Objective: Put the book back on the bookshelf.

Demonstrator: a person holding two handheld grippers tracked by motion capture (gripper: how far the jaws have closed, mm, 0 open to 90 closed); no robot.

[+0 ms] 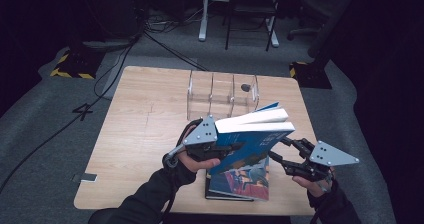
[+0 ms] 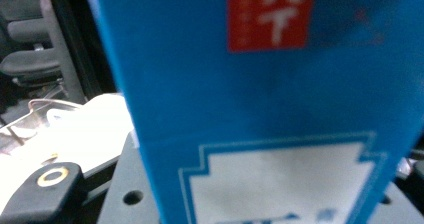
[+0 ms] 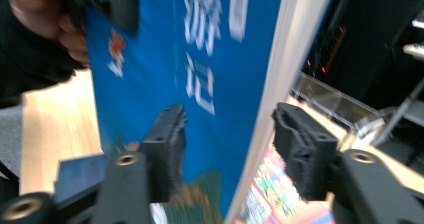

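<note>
A thick blue book (image 1: 257,136) hangs tilted above the table's front edge, its white page block facing up. My left gripper (image 1: 231,149) is shut on its left lower part; in the left gripper view the blue cover (image 2: 260,104) is right up against the camera, with one black finger (image 2: 47,186) at the bottom left. My right gripper (image 1: 278,149) is open at the book's right edge. In the right gripper view its jaws (image 3: 230,129) straddle the cover and page edge (image 3: 280,69) without pressing. A second book (image 1: 242,181) lies flat on the table underneath.
A clear acrylic divider rack (image 1: 222,91) stands at the back of the wooden table (image 1: 145,129), with a small dark object (image 1: 245,87) in its right compartment. Beyond the table, cables and chair legs are on the grey floor.
</note>
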